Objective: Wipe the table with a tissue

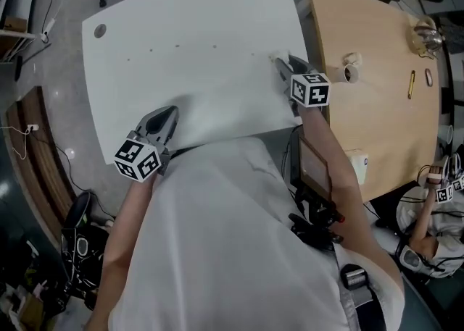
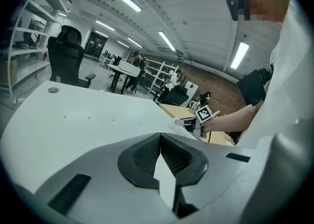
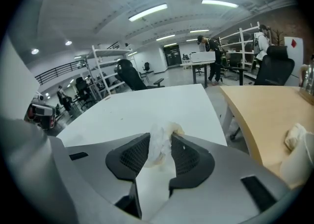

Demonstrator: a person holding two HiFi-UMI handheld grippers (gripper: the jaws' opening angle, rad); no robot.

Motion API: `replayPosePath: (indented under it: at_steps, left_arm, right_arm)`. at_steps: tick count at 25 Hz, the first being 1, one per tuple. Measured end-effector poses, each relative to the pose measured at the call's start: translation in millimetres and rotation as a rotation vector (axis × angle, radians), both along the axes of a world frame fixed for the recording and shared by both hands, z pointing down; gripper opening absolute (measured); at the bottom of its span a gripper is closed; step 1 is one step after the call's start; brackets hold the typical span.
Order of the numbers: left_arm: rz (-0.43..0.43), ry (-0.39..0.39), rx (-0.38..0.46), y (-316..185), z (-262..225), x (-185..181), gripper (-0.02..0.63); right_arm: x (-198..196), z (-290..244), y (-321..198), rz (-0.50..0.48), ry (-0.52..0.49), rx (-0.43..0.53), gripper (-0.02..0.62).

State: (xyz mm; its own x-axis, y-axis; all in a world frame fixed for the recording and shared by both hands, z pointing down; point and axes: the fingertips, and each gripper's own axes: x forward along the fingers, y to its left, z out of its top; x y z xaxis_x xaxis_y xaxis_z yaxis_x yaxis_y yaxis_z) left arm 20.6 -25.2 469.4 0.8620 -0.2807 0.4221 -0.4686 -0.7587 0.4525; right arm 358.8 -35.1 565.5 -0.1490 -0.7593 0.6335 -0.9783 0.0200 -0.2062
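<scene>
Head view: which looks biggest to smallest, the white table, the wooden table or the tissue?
1. white table, largest
2. wooden table, clearly smaller
3. tissue, tiny; only a scrap shows

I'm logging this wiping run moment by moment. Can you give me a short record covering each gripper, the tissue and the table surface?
left gripper: jaws together, nothing between them, near the front edge of the white table
right gripper: jaws closed on the tissue, at the white table's right edge
tissue: white, crumpled, pokes out past the jaws; contact with the table unclear
table surface: a row of small specks toward the far side
neighbour: wooden table to the right
</scene>
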Motion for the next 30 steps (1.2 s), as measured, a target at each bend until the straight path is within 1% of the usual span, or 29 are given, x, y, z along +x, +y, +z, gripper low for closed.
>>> replayPosePath:
  at_steps: [2, 5, 8, 11, 14, 17, 21, 23, 24, 26, 27, 28, 29, 30]
  left_arm:
    - [-0.029, 0.001, -0.003, -0.6, -2.4, 1.5, 0.006]
    - [-0.07, -0.002, -0.014, 3.2, -4.5, 0.1, 0.006]
    - [-0.109, -0.015, -0.023, 6.1, -2.7, -7.0, 0.006]
    - [-0.125, -0.024, -0.026, 4.1, -1.1, -10.4, 0.006]
    - [-0.123, -0.022, -0.021, 0.3, -3.1, -7.8, 0.006]
    - [-0.104, -0.017, -0.019, -2.0, -4.1, -2.8, 0.006]
    - [-0.065, -0.014, -0.012, -5.7, -3.6, 6.9, 0.006]
    - [-0.046, -0.008, -0.009, -7.2, -4.1, 13.9, 0.006]
    - [-0.036, -0.005, -0.007, -7.3, -4.5, 17.6, 0.006]
    - [-0.017, 0.0, -0.003, -6.6, -6.1, 23.9, 0.006]
    - [-0.01, 0.002, -0.001, -6.4, -6.9, 26.1, 0.006]
    - [-0.004, 0.004, 0.0, -6.6, -7.6, 27.7, 0.006]
    - [0.0, 0.005, 0.0, -6.9, -7.8, 28.3, 0.006]
    - [0.003, 0.005, -0.001, -7.0, -7.5, 28.0, 0.006]
  right_arm:
    - [1.3, 5.3, -22.2, -0.049, 0.019, -0.026, 0.137]
    - [-3.0, 15.9, -44.4, -0.124, 0.078, -0.076, 0.137]
    - [-10.5, 24.9, -52.4, -0.16, 0.121, -0.107, 0.137]
    - [-10.7, 25.7, -48.5, -0.121, 0.111, -0.095, 0.137]
    - [-10.9, 25.3, -37.6, -0.085, 0.095, -0.088, 0.136]
    - [-12.2, 25.9, -20.1, -0.058, 0.082, -0.102, 0.135]
    - [-19.0, 26.1, 11.4, -0.068, 0.094, -0.12, 0.135]
    - [-20.0, 28.4, 29.4, -0.056, 0.071, -0.135, 0.135]
    - [-19.2, 30.6, 38.9, -0.037, 0.036, -0.151, 0.132]
    - [-14.8, 30.1, 54.0, 0.034, -0.098, -0.159, 0.12]
    - [-10.8, 25.4, 57.7, 0.076, -0.166, -0.139, 0.12]
    - [-5.5, 19.5, 59.1, 0.105, -0.204, -0.114, 0.12]
    - [-0.4, 15.2, 59.2, 0.113, -0.207, -0.101, 0.12]
    - [2.8, 13.7, 58.6, 0.099, -0.186, -0.105, 0.12]
